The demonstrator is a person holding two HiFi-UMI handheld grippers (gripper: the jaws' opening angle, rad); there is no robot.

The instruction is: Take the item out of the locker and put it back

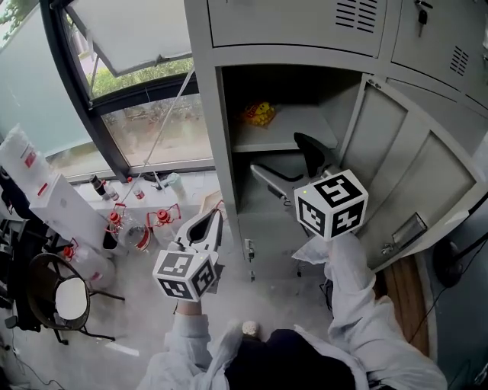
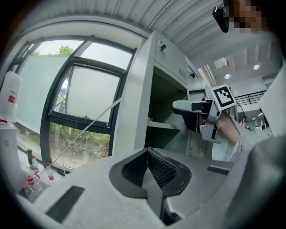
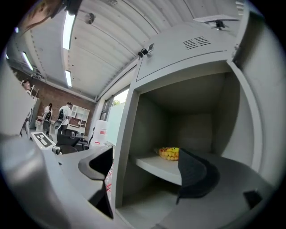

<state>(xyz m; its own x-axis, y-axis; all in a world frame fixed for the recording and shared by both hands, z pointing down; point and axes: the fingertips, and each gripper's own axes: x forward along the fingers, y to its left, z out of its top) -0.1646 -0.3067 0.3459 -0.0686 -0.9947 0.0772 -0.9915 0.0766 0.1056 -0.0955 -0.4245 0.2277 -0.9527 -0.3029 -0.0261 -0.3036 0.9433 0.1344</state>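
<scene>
A small yellow item (image 1: 259, 114) lies on the shelf (image 1: 305, 137) inside the open grey locker; in the right gripper view the yellow item (image 3: 170, 153) sits at the back of the shelf (image 3: 156, 166). My right gripper (image 1: 286, 164) is held level in front of the locker opening, just below shelf height. Its jaws are wide open and empty, short of the item. My left gripper (image 1: 212, 221) hangs lower, to the left of the locker. In the left gripper view the left gripper (image 2: 147, 154) is shut on nothing, and the right gripper (image 2: 196, 112) shows beyond it.
The locker door (image 1: 412, 175) stands open to the right. Closed locker doors (image 1: 290, 23) are above. Left of the locker is a window (image 1: 145, 91), with several red-capped bottles (image 1: 137, 225) on the floor below it. A round stool (image 1: 72, 298) and a white box (image 1: 53, 198) stand at far left.
</scene>
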